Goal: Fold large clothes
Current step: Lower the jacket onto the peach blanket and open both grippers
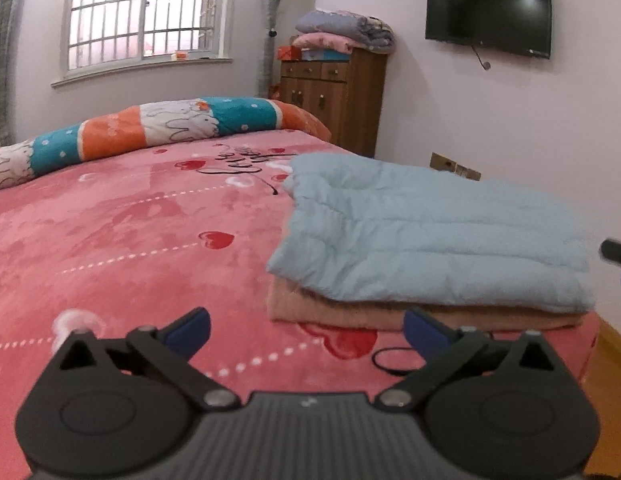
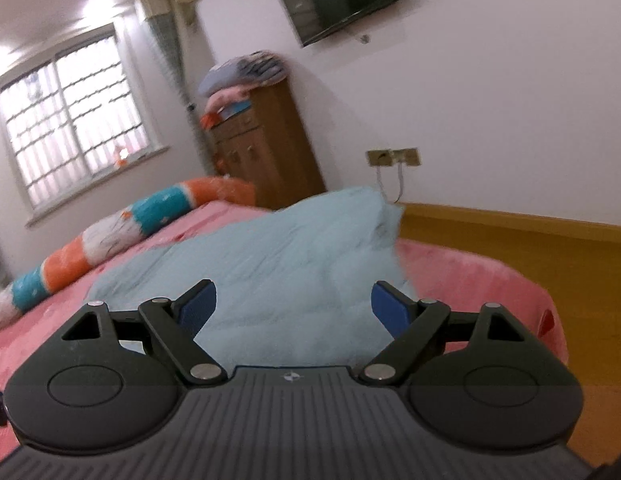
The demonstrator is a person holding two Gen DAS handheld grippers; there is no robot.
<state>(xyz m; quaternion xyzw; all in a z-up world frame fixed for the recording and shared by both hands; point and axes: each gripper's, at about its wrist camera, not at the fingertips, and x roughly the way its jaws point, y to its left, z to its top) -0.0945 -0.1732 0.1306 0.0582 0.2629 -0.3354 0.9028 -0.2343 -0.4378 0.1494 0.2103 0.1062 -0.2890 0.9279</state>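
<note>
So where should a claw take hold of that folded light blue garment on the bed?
Probably the near left corner of the light blue garment, coming from the bed's open left side. That corner overhangs the pink folded piece beneath, so a finger could slip under it.

Pale walls [image 1: 470, 112] enclose the room. A barred window [image 1: 142, 8] fills the upper left of the left wrist view, a curtain [image 1: 268, 20] hanging beside it. A brown wooden cabinet [image 1: 334, 100] stands in the corner at upper centre with folded bedding [image 1: 342, 34] stacked on top. A dark wall-mounted television [image 1: 488, 14] hangs at upper right. Yellow-brown floor [image 2: 510, 248] shows right of the bed [image 1: 130, 240] in the right wrist view, with wall sockets [image 2: 392, 157] above it.
</note>
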